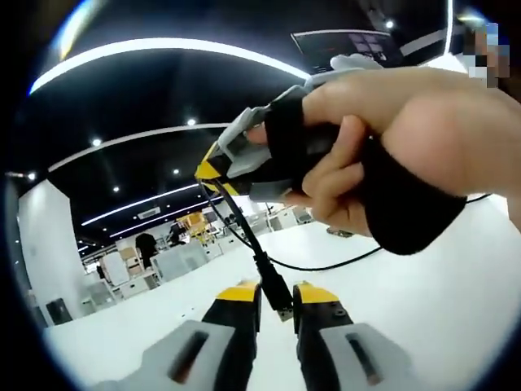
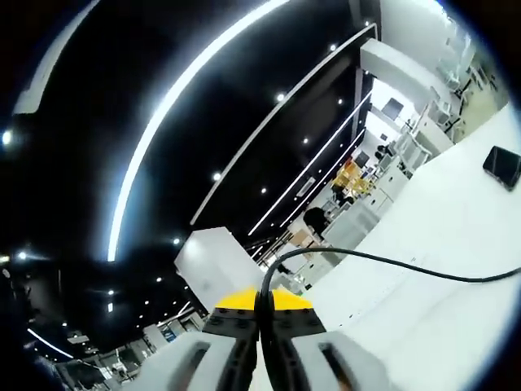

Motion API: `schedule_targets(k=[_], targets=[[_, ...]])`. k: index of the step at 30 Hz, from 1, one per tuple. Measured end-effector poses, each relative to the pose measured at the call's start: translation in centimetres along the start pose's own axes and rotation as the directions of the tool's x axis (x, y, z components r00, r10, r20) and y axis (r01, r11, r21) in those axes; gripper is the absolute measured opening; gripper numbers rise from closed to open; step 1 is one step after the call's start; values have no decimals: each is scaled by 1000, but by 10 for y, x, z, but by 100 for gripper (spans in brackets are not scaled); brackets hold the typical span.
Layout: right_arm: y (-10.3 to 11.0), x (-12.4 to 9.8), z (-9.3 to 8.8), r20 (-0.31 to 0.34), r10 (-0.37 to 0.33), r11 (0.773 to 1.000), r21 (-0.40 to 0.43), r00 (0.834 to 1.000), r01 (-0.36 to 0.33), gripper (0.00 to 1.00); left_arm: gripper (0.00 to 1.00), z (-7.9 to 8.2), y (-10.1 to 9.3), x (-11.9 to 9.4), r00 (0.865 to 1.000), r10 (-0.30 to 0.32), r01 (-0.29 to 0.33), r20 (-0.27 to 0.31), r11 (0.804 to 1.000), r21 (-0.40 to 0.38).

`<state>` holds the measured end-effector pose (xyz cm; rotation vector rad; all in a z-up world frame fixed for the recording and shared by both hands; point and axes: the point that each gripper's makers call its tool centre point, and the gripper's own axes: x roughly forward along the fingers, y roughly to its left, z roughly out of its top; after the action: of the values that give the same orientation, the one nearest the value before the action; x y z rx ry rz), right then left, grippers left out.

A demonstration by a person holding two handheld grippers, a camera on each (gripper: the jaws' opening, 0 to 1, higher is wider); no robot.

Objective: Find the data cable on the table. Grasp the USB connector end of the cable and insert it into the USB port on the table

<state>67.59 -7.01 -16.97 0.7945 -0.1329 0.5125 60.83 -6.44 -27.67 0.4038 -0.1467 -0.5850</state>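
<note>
Left gripper [image 1: 278, 297] nearest: jaws a narrow gap apart and holding nothing. The USB connector [image 1: 281, 303] hangs between the yellow tips, with a sliver of white showing on its left side. White table [image 1: 423, 309] spreads beneath, near to far. Hand [image 1: 407, 138] at upper right wraps the right gripper [image 1: 208, 173], whose jaws are pinched tight on the data cable [image 1: 244, 228] a short way back from the plug. Right gripper view agrees: cable leaves the closed tips and arcs right over the table. Small dark flat object [image 2: 505, 167] sits far right on the table; port or not, cannot tell.

Judged step: handing the plug end across. To do it well:
- hold the cable taut and steady
- close the left jaws on the connector's moulded body, not its metal tip
- leave the plug square and protruding for insertion
- only then let the right gripper go
</note>
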Motion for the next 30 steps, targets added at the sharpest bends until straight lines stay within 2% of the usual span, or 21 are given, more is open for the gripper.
schedule_targets(k=[6,15,24,30], targets=[[-5,-6,7,26,-40,996,-76,999,42,5,16,0,-2,0,1000,-19,18,5,1000,17],[-10,-10,14,54,-59,997,-55,997,62,5,13,-2,11,-4,999,-43,43,12,999,-7],[-19,-13,13,54,-80,995,-48,995,82,5,12,-6,10,-5,993,-114,114,13,993,-36],[-20,-14,12,43,-70,996,-43,997,72,5,12,-8,11,-5,984,-176,177,23,982,-64]])
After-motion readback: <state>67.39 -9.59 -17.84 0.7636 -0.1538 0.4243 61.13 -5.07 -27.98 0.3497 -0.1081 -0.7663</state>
